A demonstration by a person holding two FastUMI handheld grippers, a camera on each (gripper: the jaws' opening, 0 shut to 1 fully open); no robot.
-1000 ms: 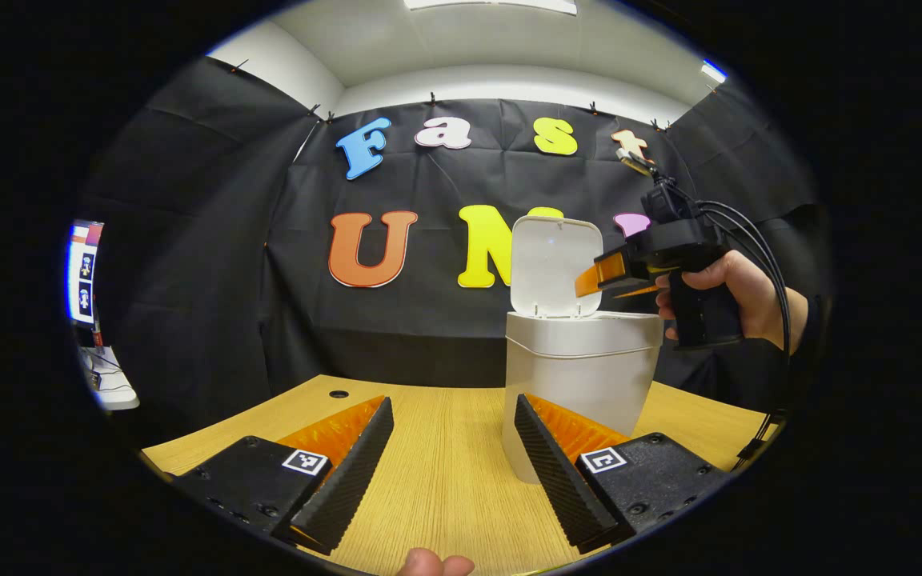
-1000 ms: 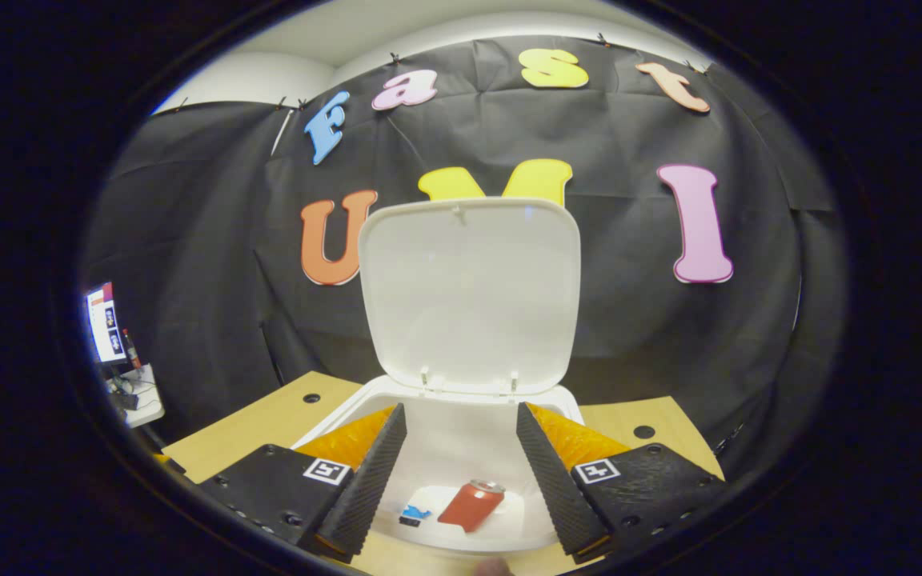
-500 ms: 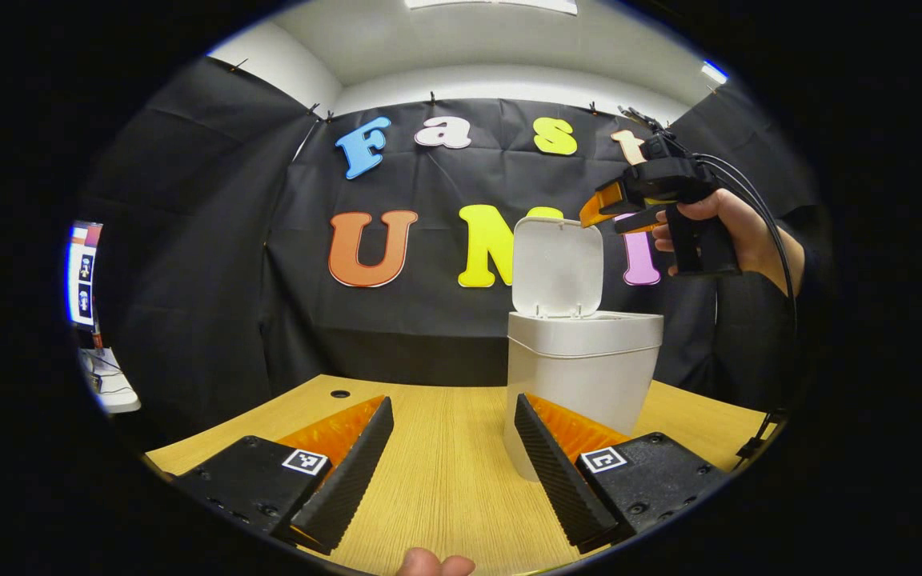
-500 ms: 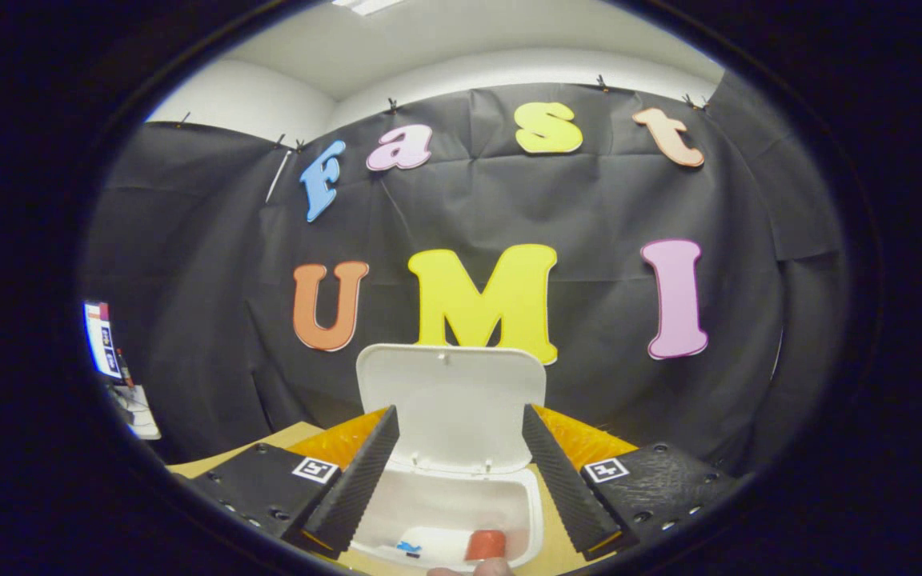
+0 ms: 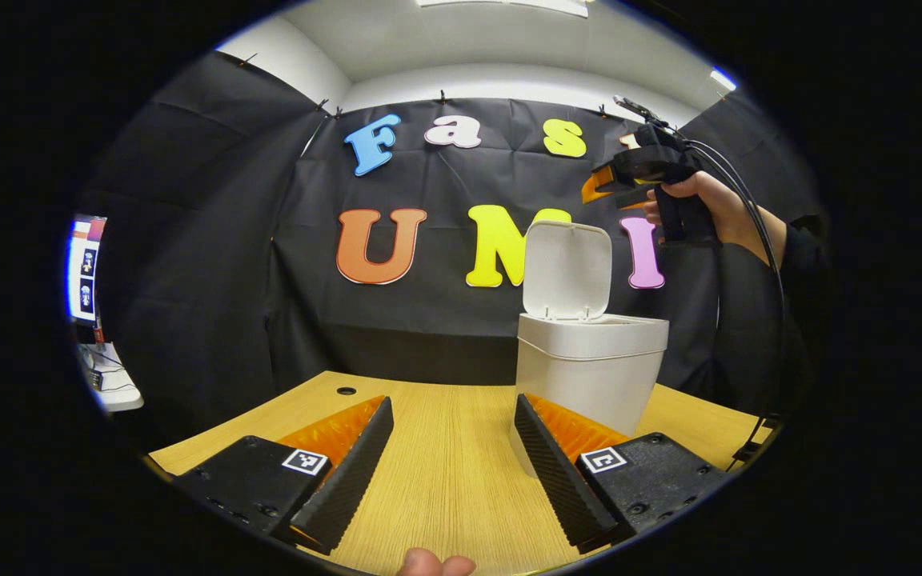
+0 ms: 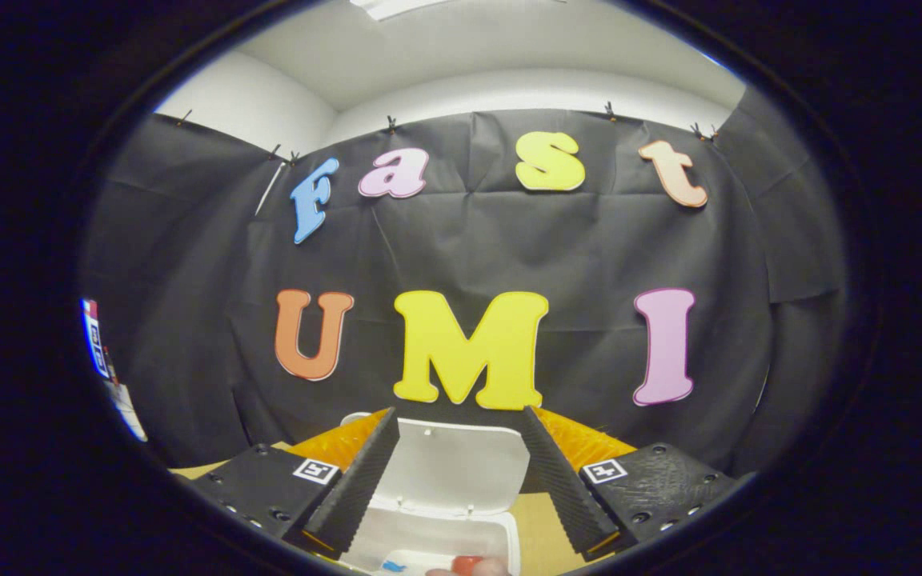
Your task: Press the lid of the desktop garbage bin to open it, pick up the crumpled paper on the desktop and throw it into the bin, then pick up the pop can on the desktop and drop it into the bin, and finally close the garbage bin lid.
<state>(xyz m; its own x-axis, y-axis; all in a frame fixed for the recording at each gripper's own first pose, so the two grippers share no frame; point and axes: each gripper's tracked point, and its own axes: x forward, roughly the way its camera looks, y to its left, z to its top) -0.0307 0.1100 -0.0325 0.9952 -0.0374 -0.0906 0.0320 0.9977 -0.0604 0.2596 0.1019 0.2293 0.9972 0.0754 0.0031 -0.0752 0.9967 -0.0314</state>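
The white garbage bin (image 5: 585, 376) stands on the wooden desk (image 5: 445, 472), its lid (image 5: 567, 270) tipped up and back. My left gripper (image 5: 453, 468) rests low over the desk, open and empty, with the bin just behind its right finger. Higher up, a hand holds my right gripper (image 5: 601, 188) above the lid's top edge, open. In the right gripper view that gripper (image 6: 457, 480) looks down past the raised lid (image 6: 461, 468) into the bin (image 6: 437, 540), where a bit of the red pop can (image 6: 467, 564) lies at the bottom.
A round cable hole (image 5: 346, 391) sits in the desk at the back left. A side table with a lit screen (image 5: 83, 272) stands off the desk's left. A cable (image 5: 757, 232) trails from the right gripper.
The right gripper has risen from beside the lid to above its top edge. In its own view the bin and can have sunk toward the bottom. The left gripper has barely moved.
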